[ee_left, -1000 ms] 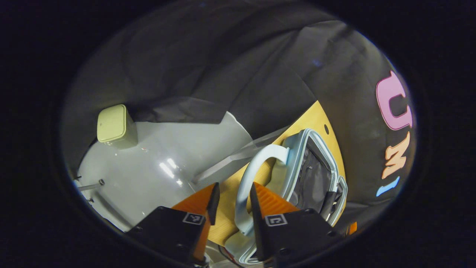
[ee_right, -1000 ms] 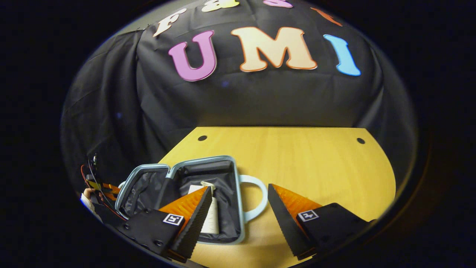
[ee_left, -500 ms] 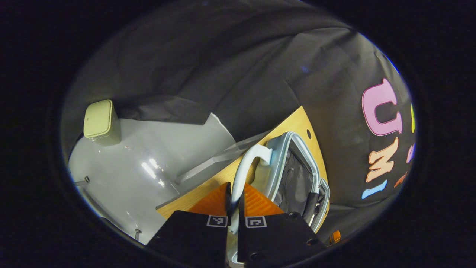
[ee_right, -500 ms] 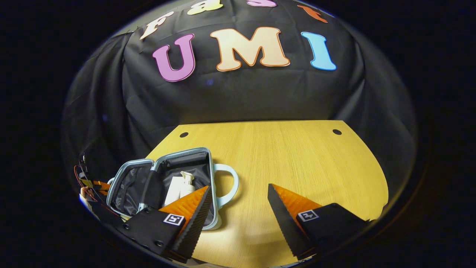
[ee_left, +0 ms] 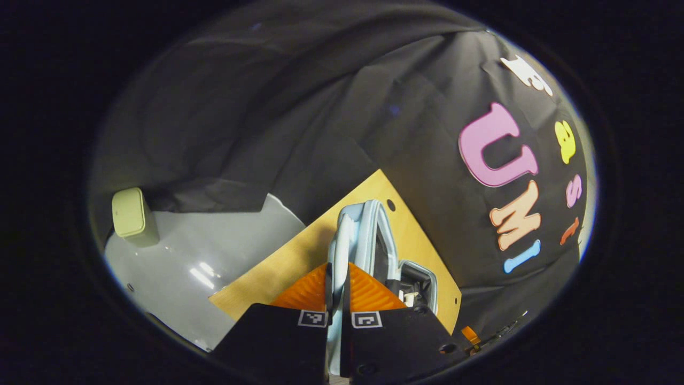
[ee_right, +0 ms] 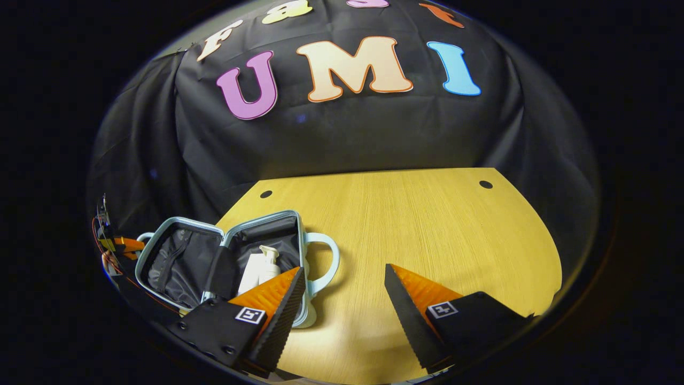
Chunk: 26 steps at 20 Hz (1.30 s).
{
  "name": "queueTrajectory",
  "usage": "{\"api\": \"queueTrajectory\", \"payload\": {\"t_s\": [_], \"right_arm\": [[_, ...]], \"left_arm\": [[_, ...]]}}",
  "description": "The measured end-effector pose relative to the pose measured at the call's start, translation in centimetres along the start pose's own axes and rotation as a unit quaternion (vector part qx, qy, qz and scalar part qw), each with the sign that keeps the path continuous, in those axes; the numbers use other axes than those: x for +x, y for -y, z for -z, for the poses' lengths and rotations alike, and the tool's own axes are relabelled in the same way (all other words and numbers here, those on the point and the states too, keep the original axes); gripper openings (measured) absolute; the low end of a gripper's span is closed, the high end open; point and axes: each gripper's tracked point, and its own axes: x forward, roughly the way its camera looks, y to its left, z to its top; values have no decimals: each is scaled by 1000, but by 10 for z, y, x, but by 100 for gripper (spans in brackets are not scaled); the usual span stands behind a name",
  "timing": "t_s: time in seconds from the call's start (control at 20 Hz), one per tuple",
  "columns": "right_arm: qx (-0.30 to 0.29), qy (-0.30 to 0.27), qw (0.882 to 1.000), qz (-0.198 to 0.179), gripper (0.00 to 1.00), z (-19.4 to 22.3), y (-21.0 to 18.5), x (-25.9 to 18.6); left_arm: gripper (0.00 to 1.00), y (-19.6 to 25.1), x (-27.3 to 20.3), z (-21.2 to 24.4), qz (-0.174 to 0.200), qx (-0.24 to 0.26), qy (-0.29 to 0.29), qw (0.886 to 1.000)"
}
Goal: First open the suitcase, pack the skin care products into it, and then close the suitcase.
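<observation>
In the right gripper view a pale blue suitcase (ee_right: pixel 263 217) lies open at the left of the wooden table (ee_right: pixel 427 224). A white pump bottle (ee_right: pixel 259 267) lies in its right half. The left half, the lid (ee_right: pixel 171 262), is tilted up. My left gripper (ee_right: pixel 116 245) is at the lid's outer handle at the far left. In the left gripper view my left gripper (ee_left: pixel 337 278) is shut on that pale blue handle (ee_left: pixel 337 248), and the lid (ee_left: pixel 371 230) shows nearly edge-on. My right gripper (ee_right: pixel 342 272) hangs open above the table, just right of the suitcase's other handle (ee_right: pixel 326 256).
A pale green bin (ee_left: pixel 131 214) stands on the grey floor (ee_left: pixel 203 262) beyond the table's left edge. Bare table top stretches to the right of the suitcase. The black cloth wall closes the back and sides.
My left gripper closed on the lid's handle and has swung the lid upward from flat. The right gripper drew back a little from the suitcase and stays open.
</observation>
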Motion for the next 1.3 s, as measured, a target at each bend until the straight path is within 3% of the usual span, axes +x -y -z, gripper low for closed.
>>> {"api": "queueTrajectory", "payload": {"t_s": [0.45,0.85,1.3], "right_arm": [[13,-4,999,-29,94,-8,29,21],[45,3,998,-47,94,-19,79,28],[30,13,998,-62,95,-23,119,17]], "left_arm": [[2,97,-23,4,-48,155,24,987],[2,187,-30,43,-86,227,46,969],[3,308,5,135,-34,280,8,959]]}}
